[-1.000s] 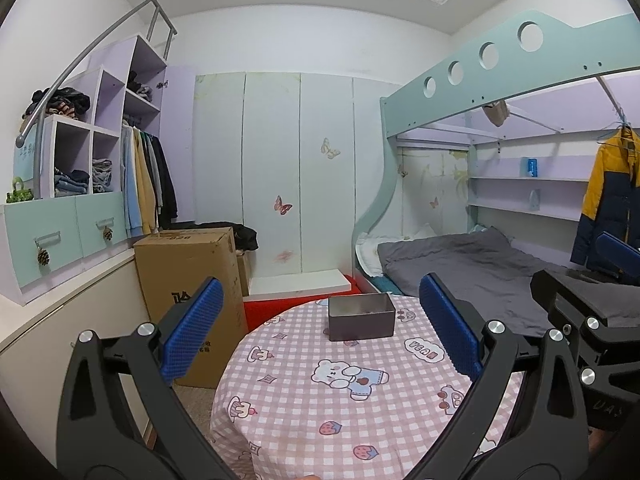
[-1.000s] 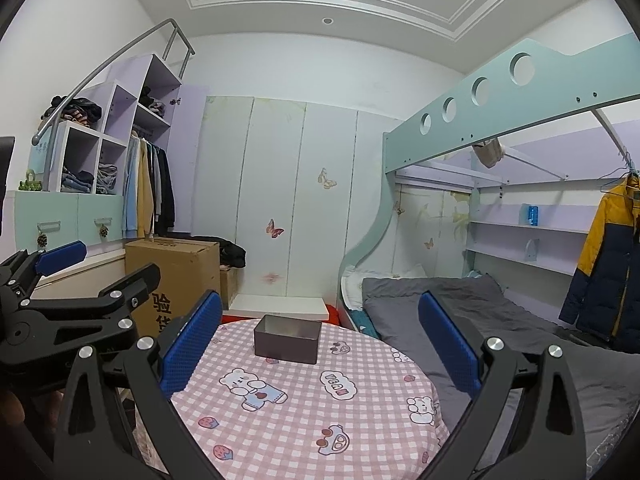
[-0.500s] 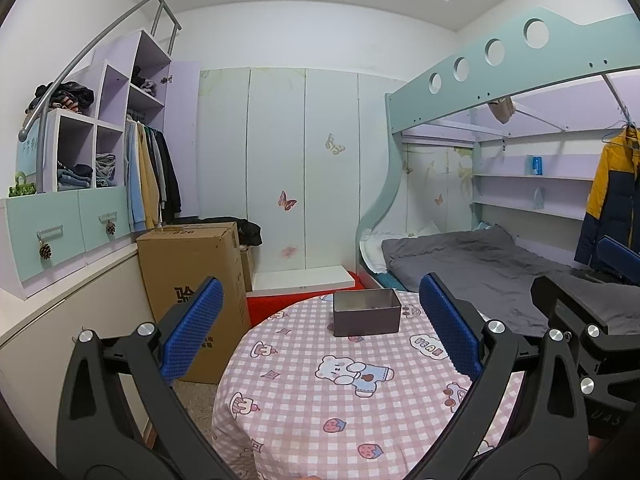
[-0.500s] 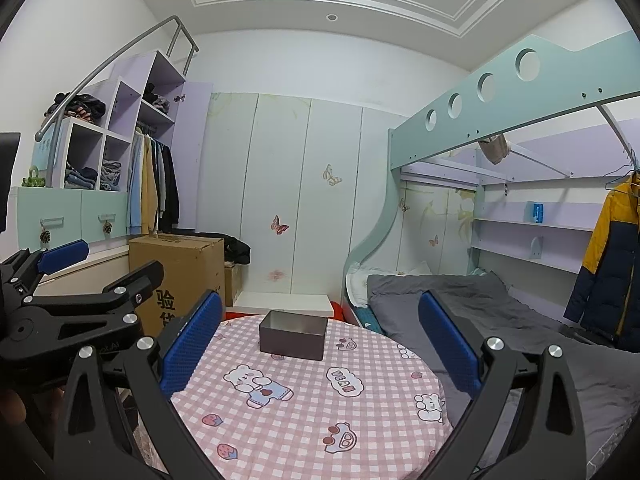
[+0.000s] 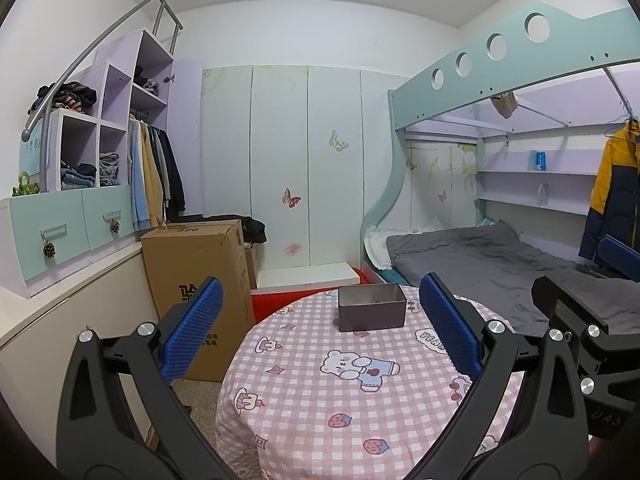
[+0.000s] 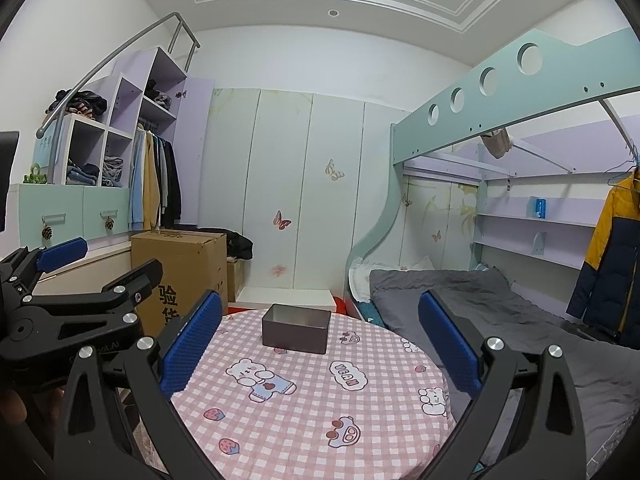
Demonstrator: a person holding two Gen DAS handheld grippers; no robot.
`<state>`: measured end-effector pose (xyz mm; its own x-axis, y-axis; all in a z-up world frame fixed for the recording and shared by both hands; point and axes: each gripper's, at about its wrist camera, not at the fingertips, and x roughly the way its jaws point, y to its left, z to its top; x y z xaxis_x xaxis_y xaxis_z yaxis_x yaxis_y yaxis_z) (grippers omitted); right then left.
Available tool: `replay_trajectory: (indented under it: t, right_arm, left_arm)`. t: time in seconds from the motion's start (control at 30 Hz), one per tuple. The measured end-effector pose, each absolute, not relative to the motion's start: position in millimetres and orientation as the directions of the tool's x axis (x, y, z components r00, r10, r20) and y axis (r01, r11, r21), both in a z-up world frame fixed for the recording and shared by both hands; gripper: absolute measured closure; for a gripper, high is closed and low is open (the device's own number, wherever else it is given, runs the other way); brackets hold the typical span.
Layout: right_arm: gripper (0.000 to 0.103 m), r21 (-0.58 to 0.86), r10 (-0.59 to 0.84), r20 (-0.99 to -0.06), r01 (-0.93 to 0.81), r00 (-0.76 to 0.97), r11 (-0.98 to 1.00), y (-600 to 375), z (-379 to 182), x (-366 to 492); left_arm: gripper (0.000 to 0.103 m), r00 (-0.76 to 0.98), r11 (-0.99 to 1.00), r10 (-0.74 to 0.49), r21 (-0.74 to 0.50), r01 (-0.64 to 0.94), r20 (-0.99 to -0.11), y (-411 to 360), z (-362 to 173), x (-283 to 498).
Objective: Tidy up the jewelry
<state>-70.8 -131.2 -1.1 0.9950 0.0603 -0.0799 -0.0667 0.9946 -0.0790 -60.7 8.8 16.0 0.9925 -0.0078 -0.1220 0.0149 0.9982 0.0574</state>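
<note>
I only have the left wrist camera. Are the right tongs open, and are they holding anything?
Observer: In the right wrist view the right tongs stand wide open with nothing between the pads, aimed at the grey box.
Operator: Can you see into that box?
Observer: Only the top of its inner far wall. The bottom is hidden, so I cannot tell whether it holds jewelry.
Operator: How do my left tongs look from there?
Observer: The left tongs sit at that view's left edge, open and empty, to the left of the table, with what looks like part of a hand below them.
</note>
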Motion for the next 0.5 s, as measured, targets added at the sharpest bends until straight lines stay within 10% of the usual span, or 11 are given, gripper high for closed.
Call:
replay_trajectory:
  t: [0.5]
  right_arm:
    - [0.008, -0.076, 0.057, -0.092, -0.064, 0.994, 0.995, -134.6, -6.6, -68.9]
  left_arm:
    - [0.007, 0.991, 0.998, -0.009, 0.06, 0.017, -0.133, 7.4, 11.0, -58.4]
